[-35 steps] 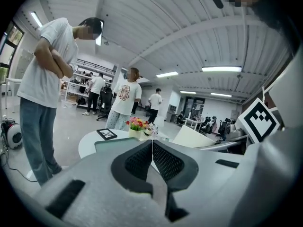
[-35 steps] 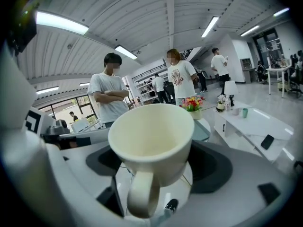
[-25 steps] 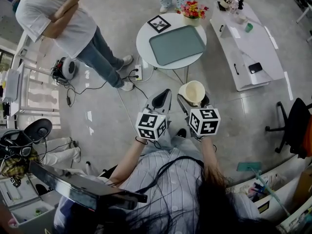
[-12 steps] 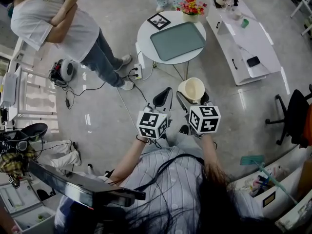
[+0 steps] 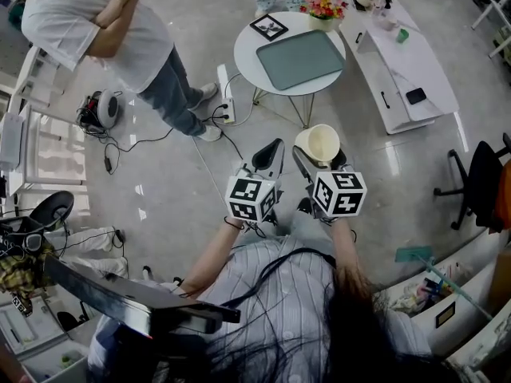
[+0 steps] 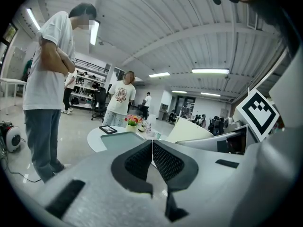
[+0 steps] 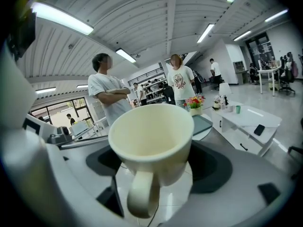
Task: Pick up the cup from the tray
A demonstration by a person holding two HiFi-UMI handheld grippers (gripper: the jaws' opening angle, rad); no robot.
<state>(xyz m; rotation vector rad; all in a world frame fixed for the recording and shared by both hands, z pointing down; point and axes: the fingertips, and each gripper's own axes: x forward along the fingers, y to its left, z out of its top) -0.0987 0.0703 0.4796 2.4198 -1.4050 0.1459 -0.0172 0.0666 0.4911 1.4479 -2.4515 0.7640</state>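
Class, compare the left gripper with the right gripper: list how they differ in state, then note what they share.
The left gripper has its jaws pressed together, while the right gripper has its jaws apart. The left gripper holds nothing, whereas the right gripper clamps a cream cup with the handle toward its camera. Both hang above the floor, short of the round table and its tray.

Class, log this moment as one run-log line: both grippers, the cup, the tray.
left gripper: jaws shut, empty | right gripper: shut on cup, away from the table | tray: on round table, nothing on it
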